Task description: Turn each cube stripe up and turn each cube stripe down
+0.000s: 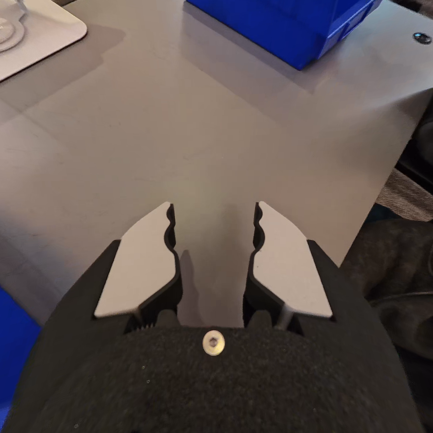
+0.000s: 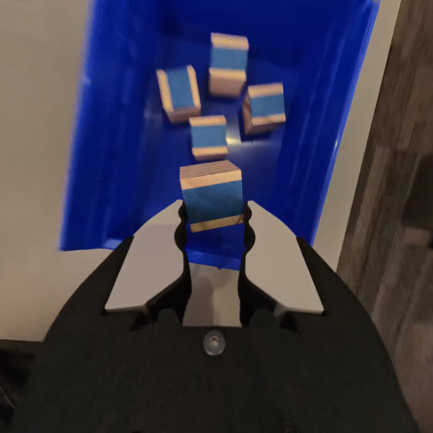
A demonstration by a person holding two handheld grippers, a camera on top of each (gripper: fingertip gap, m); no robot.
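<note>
In the right wrist view my right gripper [image 2: 213,206] is shut on a wooden cube with a blue stripe [image 2: 212,199] and holds it above the near end of a blue bin [image 2: 112,164]. The stripe faces the camera. Several more striped wooden cubes lie on the bin's floor, stripe up, among them the nearest cube [image 2: 208,137], one on the left [image 2: 179,95] and one on the right [image 2: 266,106]. In the left wrist view my left gripper [image 1: 214,207] is open and empty, low over the grey table [image 1: 187,140].
A blue bin [image 1: 281,25] stands at the far right of the table in the left wrist view. A white tray with a clear object [image 1: 35,32] lies at the far left. The table's right edge [image 1: 379,192] drops to dark floor. A wood-grain surface [image 2: 386,164] is right of the bin.
</note>
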